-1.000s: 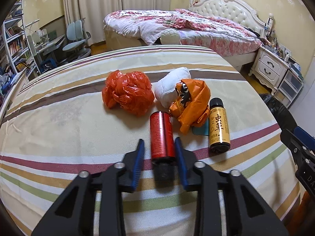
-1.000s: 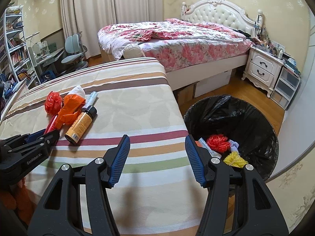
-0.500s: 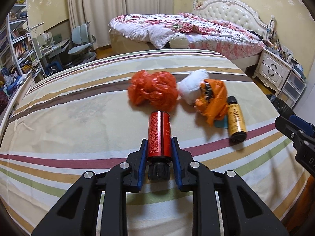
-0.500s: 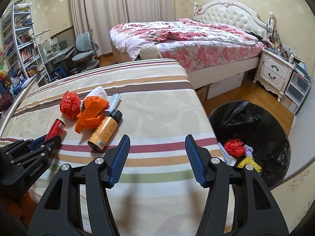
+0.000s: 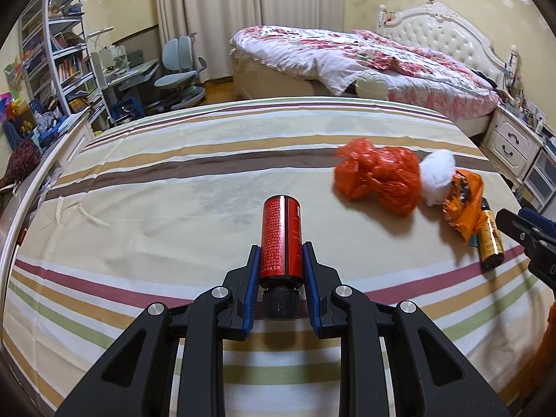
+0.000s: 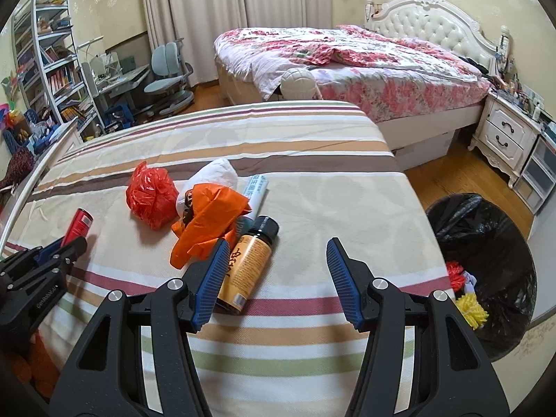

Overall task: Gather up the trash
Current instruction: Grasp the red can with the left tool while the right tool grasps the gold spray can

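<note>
My left gripper [image 5: 280,260] is shut on a red bottle [image 5: 280,239] with a black cap, held above the striped bed cover [image 5: 173,208]. The bottle also shows in the right wrist view [image 6: 79,226]. On the cover lie a red plastic bag [image 6: 153,197], a white tissue wad [image 6: 215,174], an orange wrapper [image 6: 208,224] and an amber bottle [image 6: 248,266]. My right gripper [image 6: 276,279] is open and empty, with its left finger beside the amber bottle. A black-lined trash bin [image 6: 486,260] stands on the floor at the right.
A white-and-blue tube [image 6: 255,189] lies behind the orange wrapper. The bin holds red and yellow scraps [image 6: 462,288]. A floral bed [image 6: 347,62], a white nightstand [image 6: 507,135] and a desk with a chair [image 6: 166,73] stand beyond.
My left gripper closed on the red bottle, lifted it and swung left. My right gripper moved left from the bin toward the amber bottle, still open.
</note>
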The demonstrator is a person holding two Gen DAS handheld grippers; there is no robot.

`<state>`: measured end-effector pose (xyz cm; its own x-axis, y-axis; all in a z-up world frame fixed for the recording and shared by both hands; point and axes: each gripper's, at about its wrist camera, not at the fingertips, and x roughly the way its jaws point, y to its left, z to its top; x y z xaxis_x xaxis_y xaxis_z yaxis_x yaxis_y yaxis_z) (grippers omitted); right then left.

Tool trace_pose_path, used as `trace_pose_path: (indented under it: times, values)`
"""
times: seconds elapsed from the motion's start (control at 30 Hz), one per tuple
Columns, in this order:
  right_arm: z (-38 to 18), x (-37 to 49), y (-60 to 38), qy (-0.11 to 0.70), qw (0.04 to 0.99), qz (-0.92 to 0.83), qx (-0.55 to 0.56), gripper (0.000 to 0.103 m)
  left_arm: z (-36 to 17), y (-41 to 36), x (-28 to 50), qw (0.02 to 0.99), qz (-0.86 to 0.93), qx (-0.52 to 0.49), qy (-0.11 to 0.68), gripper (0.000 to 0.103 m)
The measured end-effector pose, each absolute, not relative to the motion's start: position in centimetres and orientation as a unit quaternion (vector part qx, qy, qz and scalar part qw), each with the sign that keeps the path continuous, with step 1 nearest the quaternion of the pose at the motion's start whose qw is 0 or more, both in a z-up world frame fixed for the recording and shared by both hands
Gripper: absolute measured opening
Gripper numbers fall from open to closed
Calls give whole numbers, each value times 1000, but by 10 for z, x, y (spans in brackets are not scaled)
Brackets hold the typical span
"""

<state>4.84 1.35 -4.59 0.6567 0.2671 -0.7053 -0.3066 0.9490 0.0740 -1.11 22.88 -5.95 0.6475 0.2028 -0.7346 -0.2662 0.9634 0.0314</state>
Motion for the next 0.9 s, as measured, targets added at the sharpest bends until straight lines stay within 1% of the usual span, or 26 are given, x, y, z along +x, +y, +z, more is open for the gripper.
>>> trace_pose_path:
  times: [0.17,0.27,0.33,0.47,0.5,0.53,0.6,0.63,0.9]
  values:
    - [-54,51,24,397,904,153,-39,56,-62,237,-10,905,131,-48,402,25]
    - [-57,52,23,402,903,149,-42,54,-64,239,-9,904,128,-54,404,25]
    - [-58,52,22,406,901,148,-40,48,-65,240,-10,904,126,-57,405,25]
    - [-59,54,24,409,899,149,-44,46,-67,243,-8,902,122,-62,409,25]
    - [-59,55,25,408,899,150,-46,44,-67,244,-8,902,121,-64,410,25]
    - [-60,55,26,409,899,151,-48,37,-67,245,-8,901,121,-66,410,25]
    - [-61,57,28,414,895,157,-51,27,-67,246,-9,901,120,-69,411,25]
    - [-62,57,28,415,894,160,-51,24,-67,245,-9,901,119,-69,411,25]
    - [-58,50,19,408,899,154,-50,23,-63,246,-13,906,113,-72,401,25]
